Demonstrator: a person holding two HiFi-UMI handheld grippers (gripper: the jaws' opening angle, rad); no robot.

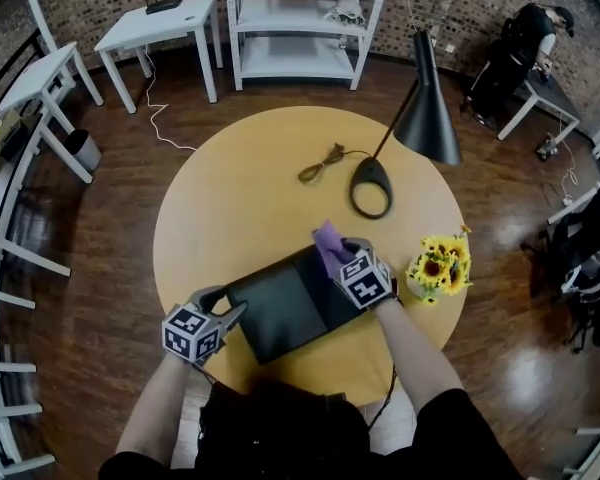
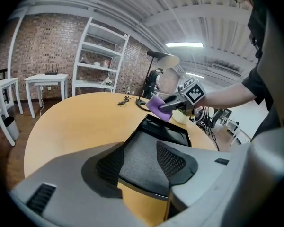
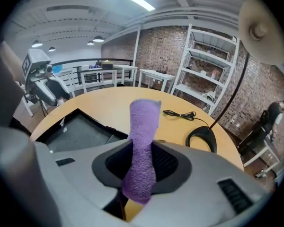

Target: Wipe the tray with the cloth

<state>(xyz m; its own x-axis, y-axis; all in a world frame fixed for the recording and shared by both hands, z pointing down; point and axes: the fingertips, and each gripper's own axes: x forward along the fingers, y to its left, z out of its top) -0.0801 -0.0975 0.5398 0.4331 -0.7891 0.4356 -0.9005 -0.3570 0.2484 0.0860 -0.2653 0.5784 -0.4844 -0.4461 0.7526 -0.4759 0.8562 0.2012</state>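
A dark rectangular tray point(image 1: 280, 308) lies on the near side of the round wooden table point(image 1: 230, 188). At the tray's near-left corner, my left gripper point(image 1: 228, 315) is open; the tray's point(image 2: 142, 162) edge shows in the gap of my left gripper point(image 2: 140, 163), with the pads clear of it. My right gripper point(image 1: 342, 256) hovers over the tray's far-right corner, shut on a purple cloth point(image 1: 329, 242). The cloth point(image 3: 143, 141) sticks up and forward from the jaws of my right gripper point(image 3: 141, 163). In the left gripper view the cloth point(image 2: 155, 106) hangs above the tray's far edge.
A black lamp has its base point(image 1: 371, 186) on the table behind the tray and its shade point(image 1: 425, 118) leaning right. A coiled cable point(image 1: 323, 163) lies by the base. Sunflowers point(image 1: 440, 265) stand right of the tray. White shelves point(image 1: 300, 18) and side tables ring the room.
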